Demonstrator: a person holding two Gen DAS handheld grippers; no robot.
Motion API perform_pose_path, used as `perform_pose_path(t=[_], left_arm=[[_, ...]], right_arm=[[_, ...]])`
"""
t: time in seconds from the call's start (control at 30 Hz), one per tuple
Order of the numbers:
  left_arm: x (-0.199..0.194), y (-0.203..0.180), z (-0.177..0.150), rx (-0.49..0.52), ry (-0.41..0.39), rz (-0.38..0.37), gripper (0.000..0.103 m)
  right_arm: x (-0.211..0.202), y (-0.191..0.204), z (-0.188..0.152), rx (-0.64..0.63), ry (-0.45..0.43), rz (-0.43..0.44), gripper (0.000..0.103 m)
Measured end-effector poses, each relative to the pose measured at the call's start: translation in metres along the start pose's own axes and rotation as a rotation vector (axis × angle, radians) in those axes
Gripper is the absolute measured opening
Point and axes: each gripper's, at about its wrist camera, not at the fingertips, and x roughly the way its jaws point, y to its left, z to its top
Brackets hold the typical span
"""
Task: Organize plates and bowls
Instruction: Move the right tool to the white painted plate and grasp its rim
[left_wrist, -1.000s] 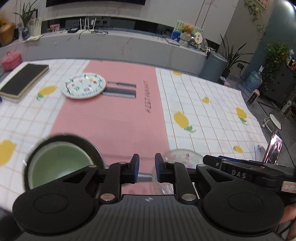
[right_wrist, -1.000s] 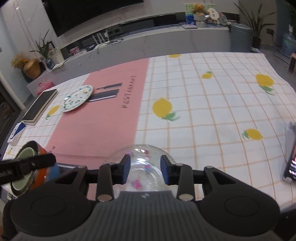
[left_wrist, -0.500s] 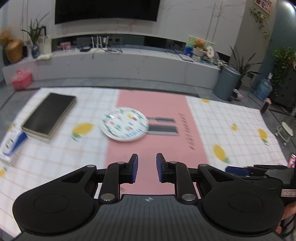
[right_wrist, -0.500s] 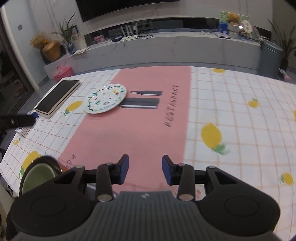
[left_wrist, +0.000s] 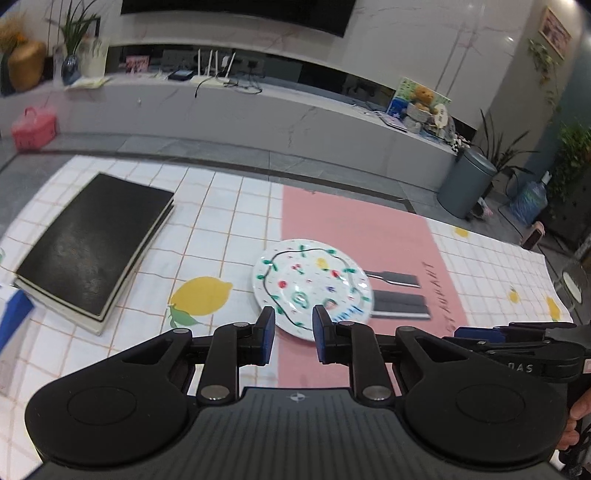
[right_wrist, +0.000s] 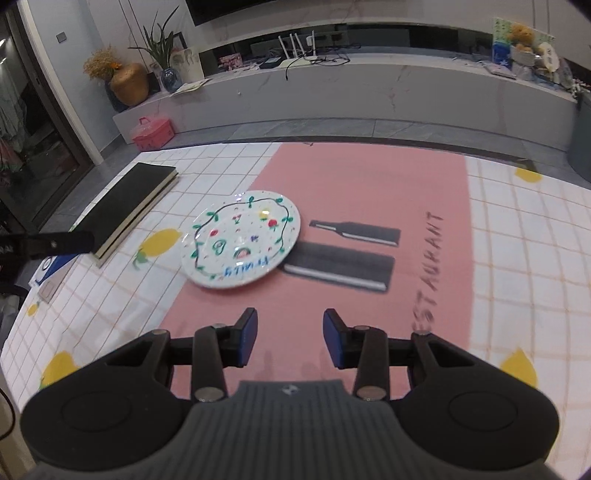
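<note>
Moved: both views have swung off the near bowls onto the painted plate (left_wrist: 312, 288), flat where checked cloth meets pink runner (right_wrist: 369, 184). My left gripper (left_wrist: 290, 334) leads, fingers parted, empty; right gripper (right_wrist: 290, 341) gapes wider, ready for the rim.

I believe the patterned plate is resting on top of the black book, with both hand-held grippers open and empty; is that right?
Not quite: the patterned plate lies on the tablecloth, apart from the black book, as the right wrist view shows. Both the left hand-held gripper and right hand-held gripper are open and empty.
</note>
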Motion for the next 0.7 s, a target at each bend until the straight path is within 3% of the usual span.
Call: perform_pose_path(t=[0.3, 0.47, 0.7], left_arm=[[0.065, 0.026, -0.003, -0.088, 0.023, -0.041, 0.033], [0.085, 0.039, -0.005, -0.16, 0.016, -0.057, 0.037], [0.099, 0.045, -0.005, -0.188, 0.022, -0.062, 0.037]], right_arm=[[0.061, -0.019, 0.03, 0.097, 0.023, 0.067, 0.038], [0.084, -0.031, 0.04, 0.178, 0.025, 0.103, 0.036], [0.104, -0.039, 0.046, 0.249, 0.029, 0.153, 0.029]])
